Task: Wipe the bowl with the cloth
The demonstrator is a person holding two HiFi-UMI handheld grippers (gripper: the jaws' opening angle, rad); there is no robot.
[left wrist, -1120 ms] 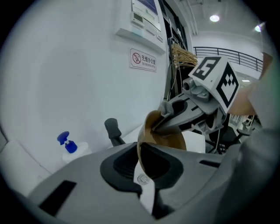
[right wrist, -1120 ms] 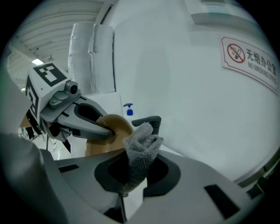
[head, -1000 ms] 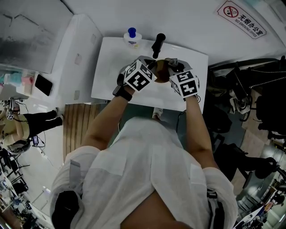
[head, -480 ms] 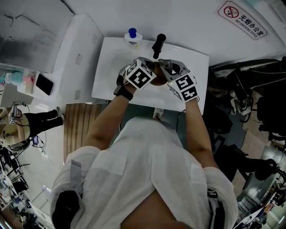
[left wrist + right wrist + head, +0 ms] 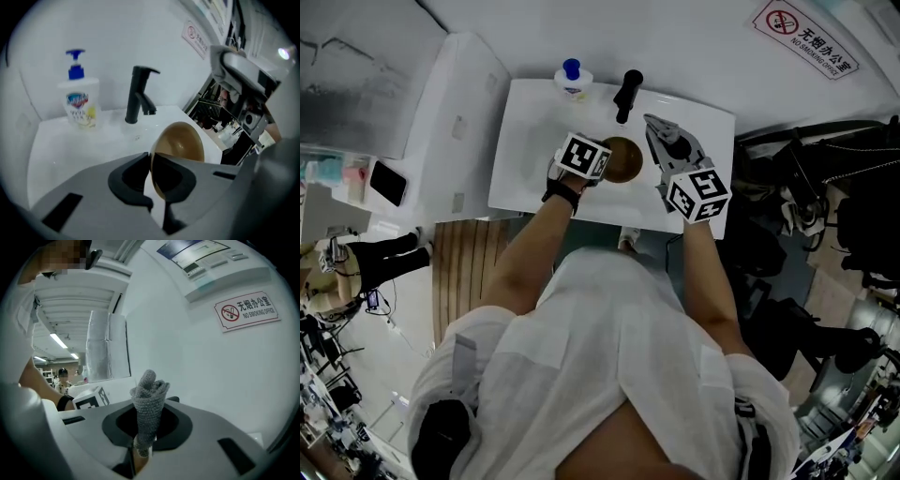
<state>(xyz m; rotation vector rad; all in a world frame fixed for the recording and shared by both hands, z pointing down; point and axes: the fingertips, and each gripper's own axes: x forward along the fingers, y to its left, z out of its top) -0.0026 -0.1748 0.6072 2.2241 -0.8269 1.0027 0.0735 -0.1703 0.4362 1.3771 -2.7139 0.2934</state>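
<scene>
A brown bowl (image 5: 624,159) tilts on edge over the white basin (image 5: 530,141). My left gripper (image 5: 603,163) is shut on its rim, and in the left gripper view the bowl (image 5: 180,140) stands upright between the pinched jaws of that gripper (image 5: 152,169). To the bowl's right my right gripper (image 5: 658,128) is lifted clear of it. Its jaws are closing on a grey knitted cloth (image 5: 149,394), which sticks up from between them in a bunch. The right gripper (image 5: 142,439) points at the white wall, apart from the bowl.
A soap pump bottle (image 5: 572,78) and a black faucet (image 5: 627,94) stand at the back of the basin. A white wall with a no-smoking sign (image 5: 811,42) lies behind. Dark clutter (image 5: 825,206) fills the right side, and wooden flooring (image 5: 464,262) lies left.
The two grippers, together at the bowl before, have parted. The right one has pulled out to the right with the cloth, and the left one still holds the bowl.
</scene>
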